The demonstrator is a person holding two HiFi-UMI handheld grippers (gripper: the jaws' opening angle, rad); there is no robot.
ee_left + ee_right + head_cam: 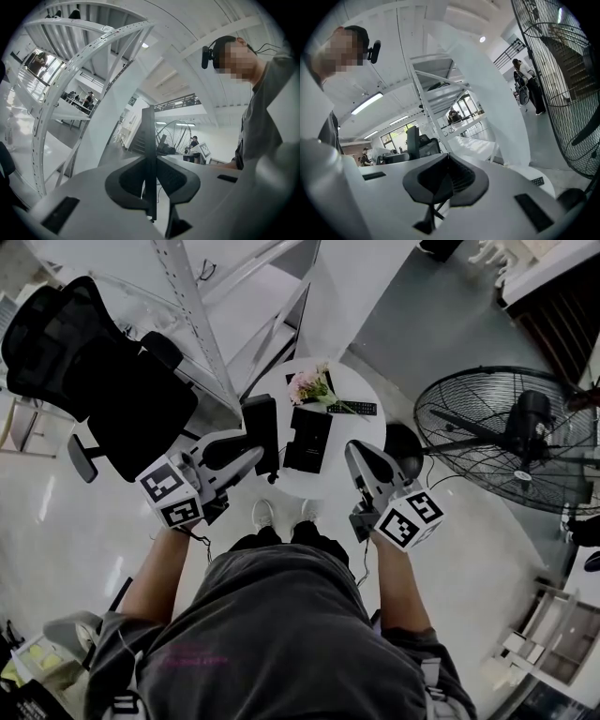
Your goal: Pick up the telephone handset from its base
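Observation:
The black telephone handset [262, 427] is up off its black base [307, 440], which lies on the round white table [274, 390]. My left gripper [255, 454] is shut on the handset and holds it over the table's left edge. In the left gripper view the handset [149, 140] stands edge-on as a thin dark slab between the pads, with the left gripper [150, 185] pointing level. My right gripper [355, 450] hovers at the table's right edge, shut with nothing in it. In its own view the right gripper [446, 180] shows its pads meeting.
Pink flowers [310, 385] and a black remote [352, 409] lie at the table's far side. A big floor fan [514, 437] stands to the right, a black office chair [94, 371] to the left, and a white metal rack upright [195, 306] behind.

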